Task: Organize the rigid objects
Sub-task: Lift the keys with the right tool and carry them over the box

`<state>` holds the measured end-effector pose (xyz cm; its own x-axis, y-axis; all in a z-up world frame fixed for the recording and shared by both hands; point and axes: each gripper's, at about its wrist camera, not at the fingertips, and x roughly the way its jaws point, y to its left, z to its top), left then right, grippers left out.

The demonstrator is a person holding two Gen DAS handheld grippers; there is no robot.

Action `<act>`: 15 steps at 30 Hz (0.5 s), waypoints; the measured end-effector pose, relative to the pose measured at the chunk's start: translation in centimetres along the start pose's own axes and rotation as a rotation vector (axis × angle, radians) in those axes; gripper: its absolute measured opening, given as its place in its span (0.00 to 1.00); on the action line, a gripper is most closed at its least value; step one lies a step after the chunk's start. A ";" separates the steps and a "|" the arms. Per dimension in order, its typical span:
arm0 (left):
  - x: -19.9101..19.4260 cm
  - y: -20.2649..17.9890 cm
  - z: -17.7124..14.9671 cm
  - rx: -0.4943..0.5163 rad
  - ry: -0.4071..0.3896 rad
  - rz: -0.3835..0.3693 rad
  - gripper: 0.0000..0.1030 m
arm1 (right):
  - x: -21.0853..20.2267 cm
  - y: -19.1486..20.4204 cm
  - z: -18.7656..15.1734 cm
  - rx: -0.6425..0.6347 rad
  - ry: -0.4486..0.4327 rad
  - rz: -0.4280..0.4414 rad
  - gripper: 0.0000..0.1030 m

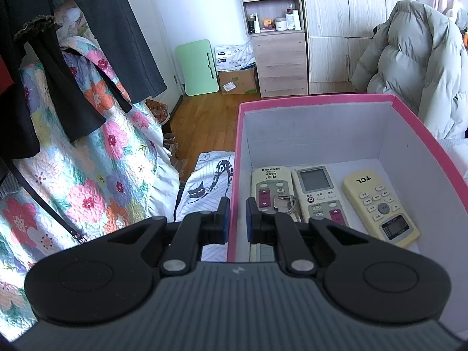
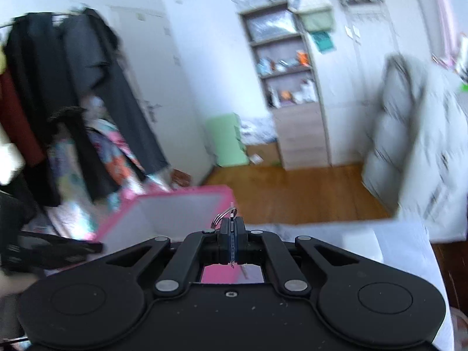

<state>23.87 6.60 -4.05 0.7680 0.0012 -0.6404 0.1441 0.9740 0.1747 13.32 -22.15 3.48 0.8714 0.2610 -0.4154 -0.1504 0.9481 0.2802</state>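
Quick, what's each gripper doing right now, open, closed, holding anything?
Left gripper: closed on the left wall of the pink cardboard box.
Right gripper: closed on a thin metal key with key ring.

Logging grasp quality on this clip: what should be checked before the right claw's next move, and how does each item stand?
1. Right claw shut on the keyring: ok.
2. Pink box open on top: ok.
3. Bare floor left in the box behind the TCL remote: ok.
4. Left claw straddles the box's left wall; firm hold: cannot tell.
5. Right wrist view sharp enough to aim: not ok, blurred.
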 end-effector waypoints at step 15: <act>0.1 0.0 0.1 -0.001 0.001 0.002 0.09 | 6.0 5.2 0.2 -0.259 0.151 0.070 0.03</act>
<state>23.99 6.52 -3.99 0.7675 0.0033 -0.6411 0.1423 0.9742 0.1754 17.86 -15.69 2.60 0.7785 0.3328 -0.5321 -0.3385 0.9366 0.0906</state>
